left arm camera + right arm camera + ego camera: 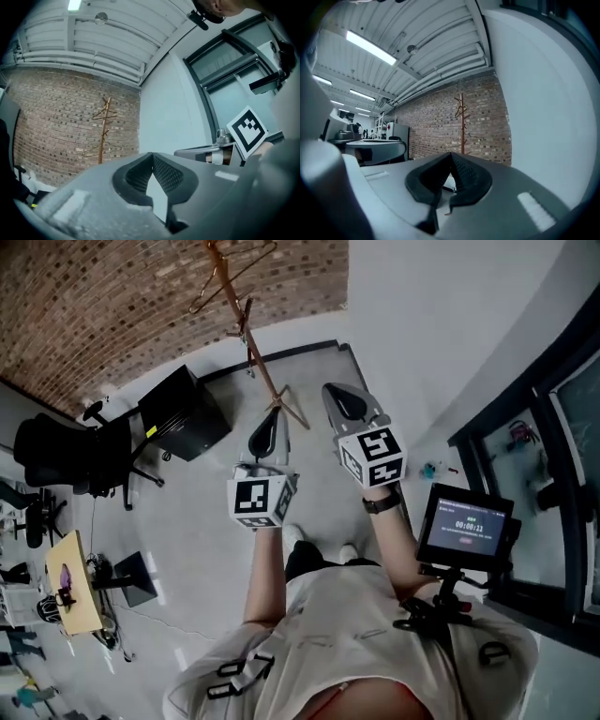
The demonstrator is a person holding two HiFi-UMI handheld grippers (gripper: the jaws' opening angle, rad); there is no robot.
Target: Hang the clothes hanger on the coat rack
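Note:
The wooden coat rack [251, 338] stands on the floor by the brick wall, ahead of both grippers. A thin hanger [228, 270] hangs at its top. In the left gripper view the coat rack [103, 133] carries an upper hanger [104, 115] and a lower hanger [100, 150]. From the right gripper view only the distant coat rack [462, 123] shows. My left gripper [273, 414] and right gripper [333, 392] are held side by side at about chest height, pointing toward the rack and well short of it. Both have their jaws shut with nothing between them, as seen on the left gripper [151, 157] and the right gripper [451, 157].
A black cabinet [184, 412] and a black office chair [64, 454] stand left of the rack. A small yellow table [73, 583] is further left. A white wall and dark window frames [525, 418] run along the right. A small screen [466, 526] is mounted by the person's chest.

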